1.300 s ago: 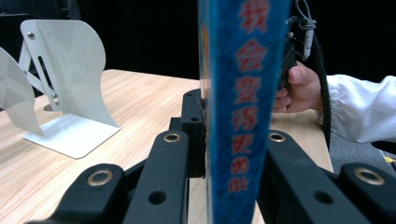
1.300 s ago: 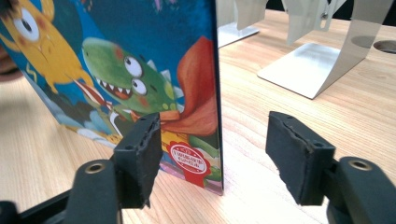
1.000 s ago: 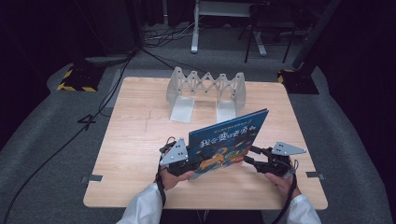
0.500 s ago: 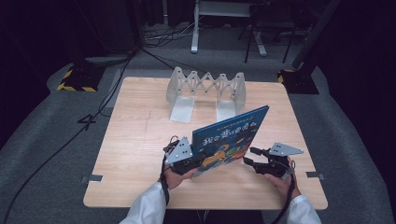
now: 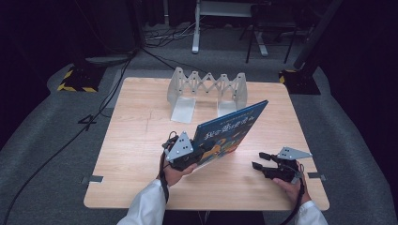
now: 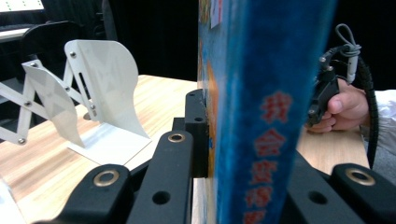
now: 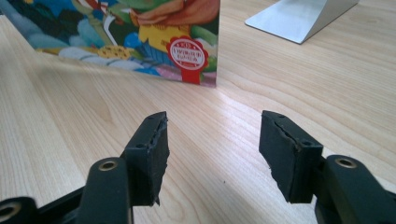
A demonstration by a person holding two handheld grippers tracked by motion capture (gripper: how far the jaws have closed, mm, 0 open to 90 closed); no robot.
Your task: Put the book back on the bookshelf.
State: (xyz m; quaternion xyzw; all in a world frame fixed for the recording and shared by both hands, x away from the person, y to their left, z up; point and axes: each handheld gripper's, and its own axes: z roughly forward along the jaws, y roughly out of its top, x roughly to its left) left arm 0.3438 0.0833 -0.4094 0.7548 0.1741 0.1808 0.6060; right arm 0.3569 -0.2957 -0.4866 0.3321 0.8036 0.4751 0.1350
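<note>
A blue picture book (image 5: pixel 232 126) stands tilted on its lower edge on the wooden table (image 5: pixel 136 140). My left gripper (image 5: pixel 202 151) is shut on the book's lower left part. In the left gripper view the blue spine with red characters (image 6: pixel 266 116) sits clamped between the jaws of the left gripper (image 6: pixel 247 156). My right gripper (image 5: pixel 258 160) rests open on the table to the right of the book, apart from it. In the right gripper view the right gripper (image 7: pixel 215 137) holds nothing, and the book's colourful cover (image 7: pixel 140 37) stands just ahead.
A white accordion-style book rack (image 5: pixel 206 86) with two flat base plates stands at the back of the table; one end of the rack (image 6: pixel 100 88) is to my left in the left gripper view. Cables (image 5: pixel 112 89) run over the grey floor at the left.
The right gripper has let go of the book's right edge and drawn back a little. The left gripper has shifted slightly right, still holding the book.
</note>
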